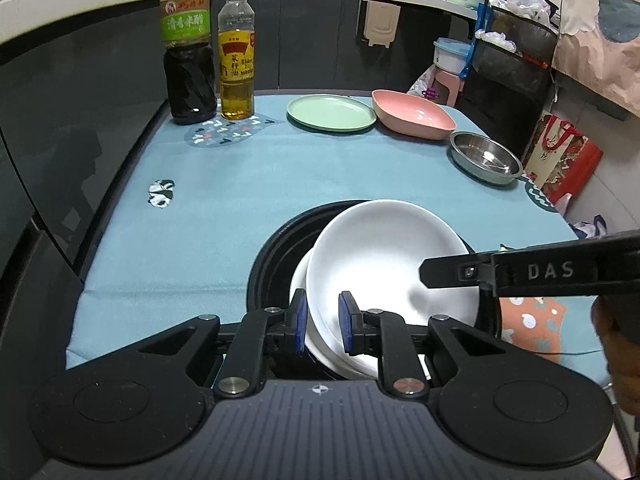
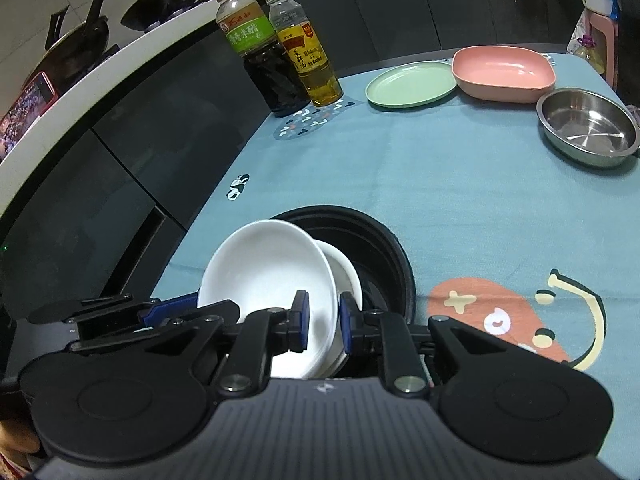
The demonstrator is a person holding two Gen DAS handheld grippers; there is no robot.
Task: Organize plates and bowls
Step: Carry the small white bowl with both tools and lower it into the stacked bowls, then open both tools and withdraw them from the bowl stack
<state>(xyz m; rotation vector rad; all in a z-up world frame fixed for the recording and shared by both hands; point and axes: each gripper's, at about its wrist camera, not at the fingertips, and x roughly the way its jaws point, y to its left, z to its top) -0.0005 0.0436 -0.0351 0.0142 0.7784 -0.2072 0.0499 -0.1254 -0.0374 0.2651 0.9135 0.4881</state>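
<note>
- 2 white plates sit tilted inside a black round basin (image 1: 280,248) at the near edge of the counter (image 1: 240,184); the upper white plate (image 1: 384,256) leans on the lower white plate (image 1: 300,280).
- Left tool (image 1: 323,322): blue pads straddle the near rim of the white plates and look clamped on it, though which of the 2 rims it pinches I cannot tell.
- Right tool (image 2: 323,320): jaws nearly together across the rim of the upper plate, on its right side; whether the pads press or just rest against it is not clear.
- Step in hand, as I judge it: seating the 2 white plates as a stack in the basin, both tools on the stack at once.
- Next move calls for levelling the upper plate onto the lower one so they nest, then letting go without dragging either rim.
- Waiting at the far side: green plate (image 1: 332,114), pink bowl (image 1: 412,114) just beside it, steel bowl (image 1: 486,158) near the right edge.
- Other things: dark vinegar bottle (image 1: 188,52) and oil bottle (image 1: 237,56) stand upright, touching, at the far left, clear of the route to the dishes.
- Risk: tilted plates may slide or clatter against the basin wall; the 2 tools crowd each other over 1 small stack.
</note>
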